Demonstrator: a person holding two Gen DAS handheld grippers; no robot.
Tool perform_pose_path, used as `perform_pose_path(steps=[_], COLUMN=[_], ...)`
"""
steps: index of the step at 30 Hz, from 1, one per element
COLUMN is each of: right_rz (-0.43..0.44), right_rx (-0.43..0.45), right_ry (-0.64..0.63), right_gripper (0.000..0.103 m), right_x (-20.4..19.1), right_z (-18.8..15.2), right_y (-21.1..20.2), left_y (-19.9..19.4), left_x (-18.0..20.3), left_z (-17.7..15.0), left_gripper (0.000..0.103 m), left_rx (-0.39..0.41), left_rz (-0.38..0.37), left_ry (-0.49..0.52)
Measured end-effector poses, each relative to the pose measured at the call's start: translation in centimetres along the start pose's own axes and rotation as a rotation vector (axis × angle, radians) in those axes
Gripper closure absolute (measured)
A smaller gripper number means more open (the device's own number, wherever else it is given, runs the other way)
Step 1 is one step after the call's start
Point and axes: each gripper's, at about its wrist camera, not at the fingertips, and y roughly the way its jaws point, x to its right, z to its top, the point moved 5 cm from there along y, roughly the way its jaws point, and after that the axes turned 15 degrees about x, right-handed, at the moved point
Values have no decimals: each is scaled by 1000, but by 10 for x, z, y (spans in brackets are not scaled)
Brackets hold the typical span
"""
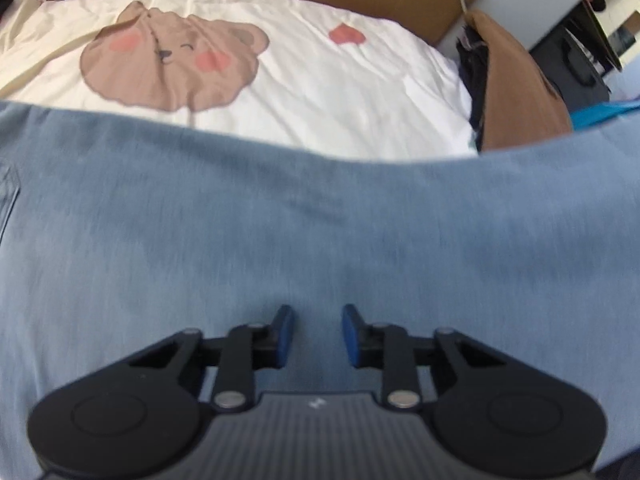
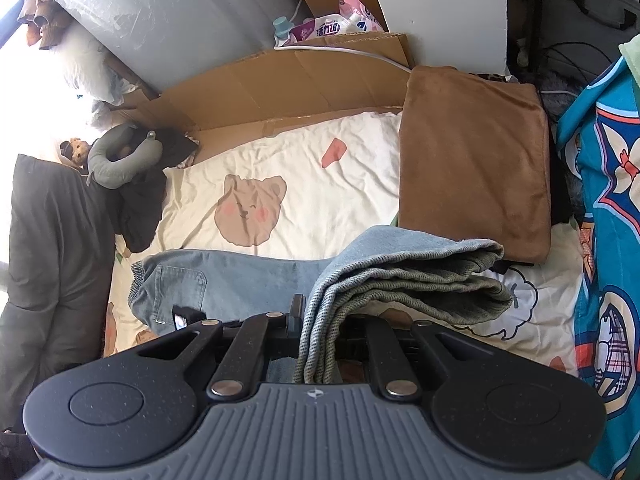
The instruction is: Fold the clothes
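Pinched in my right gripper (image 2: 320, 332) is the hem end of the jeans (image 2: 248, 280), lifted off the bed sheet (image 2: 320, 184) — mid-fold; my left gripper (image 1: 316, 334), spread, hovers over denim. Next, I judge: carry the hem left to the waistband.

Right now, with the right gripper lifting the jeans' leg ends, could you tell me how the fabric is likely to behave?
Probably floppy: the jeans droop in layered folds from the right gripper. Likely fairly heavy, being thick denim. Unlikely to slip, since the weave looks coarse.
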Motion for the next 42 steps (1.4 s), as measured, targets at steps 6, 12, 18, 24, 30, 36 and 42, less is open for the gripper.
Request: perform_pose_path(steps=[6,12,18,24,30,36,42], right_rz=[2,-3,-4,4,33,76,127], right_rx=[1,-5,3,23,36,42,15], right_ry=[7,7,6,11,-9,-63,-120], right_gripper=[94,94,94,94,94,94,94], right_x=[2,2,1,-8,-34,-80,-132], right_z=[1,3,6,9,14,21,21], right_y=[0,0,-3,-3,-6,-10,3], left_y=[39,75,91,73,35,-5,-61], left_x=[8,21,26,26,24,9,-31], left_z=[26,54,65,41,0,-27,-41], left_gripper=[98,98,98,97,97,97,95], left_rx=[-19,-14,-11,-33,-55,-108,-55], left_rz=[20,38,53,21,-15,-61,-8], left_ry=[-2,15,-28,-34,-65,-62,-64])
